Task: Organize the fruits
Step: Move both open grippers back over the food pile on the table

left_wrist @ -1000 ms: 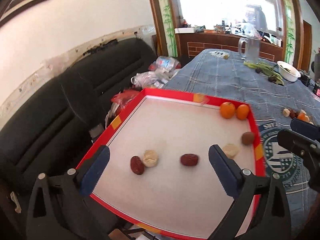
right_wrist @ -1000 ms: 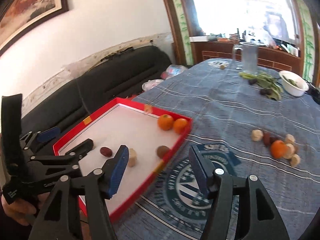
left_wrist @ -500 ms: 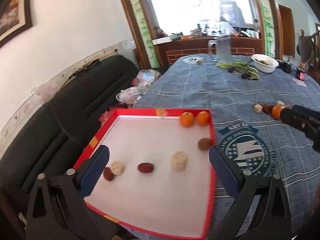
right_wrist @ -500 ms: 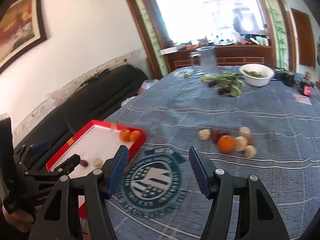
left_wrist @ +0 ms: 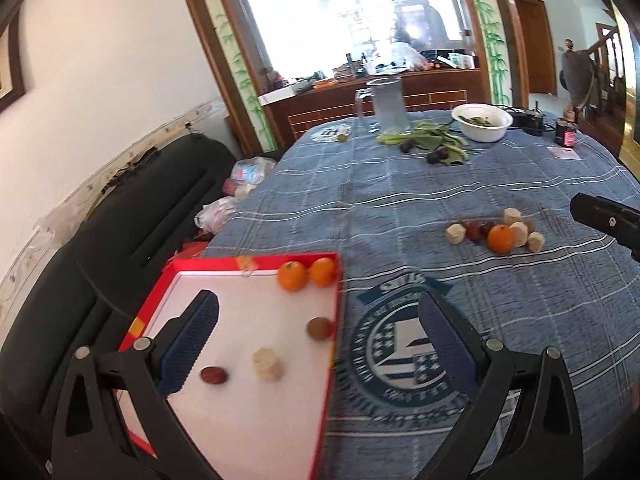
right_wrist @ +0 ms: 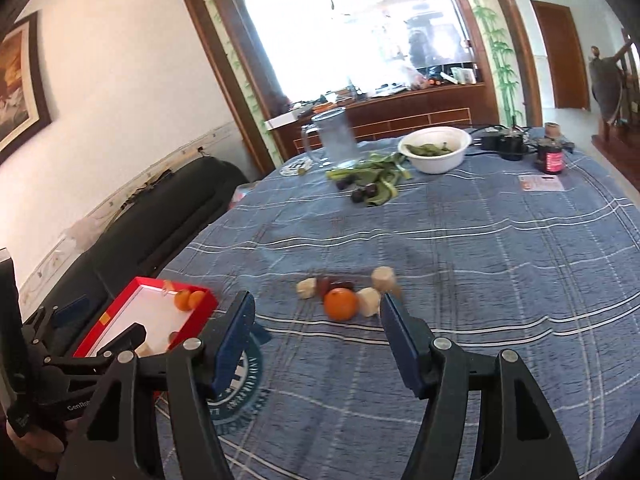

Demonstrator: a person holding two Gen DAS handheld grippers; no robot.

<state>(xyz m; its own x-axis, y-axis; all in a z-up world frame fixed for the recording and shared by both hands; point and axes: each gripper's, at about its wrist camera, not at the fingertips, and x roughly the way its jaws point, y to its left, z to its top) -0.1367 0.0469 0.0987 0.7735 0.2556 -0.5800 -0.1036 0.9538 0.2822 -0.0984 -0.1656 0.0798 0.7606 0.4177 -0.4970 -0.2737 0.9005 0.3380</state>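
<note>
Red-rimmed white tray (left_wrist: 224, 268) at the blue plaid tablecloth's (left_wrist: 400, 208) edge holds five fruits: two oranges, one brown round fruit, one pale chunk, one red date.
Your left gripper (left_wrist: 320, 340) hovers over the tray corner, jaws apart and empty; your right gripper (right_wrist: 318, 340), jaws apart and empty, points at the loose fruit pile (right_wrist: 344, 296) with one orange.

Blue checked tablecloth (right_wrist: 500, 248) covers table. Clear pitcher (right_wrist: 336, 136) at far end, white bowl (right_wrist: 434, 152) of greens right of it, dark jar (right_wrist: 551, 156) farther right. Black sofa (left_wrist: 120, 216) along wall, framed picture (right_wrist: 20, 80) above.
</note>
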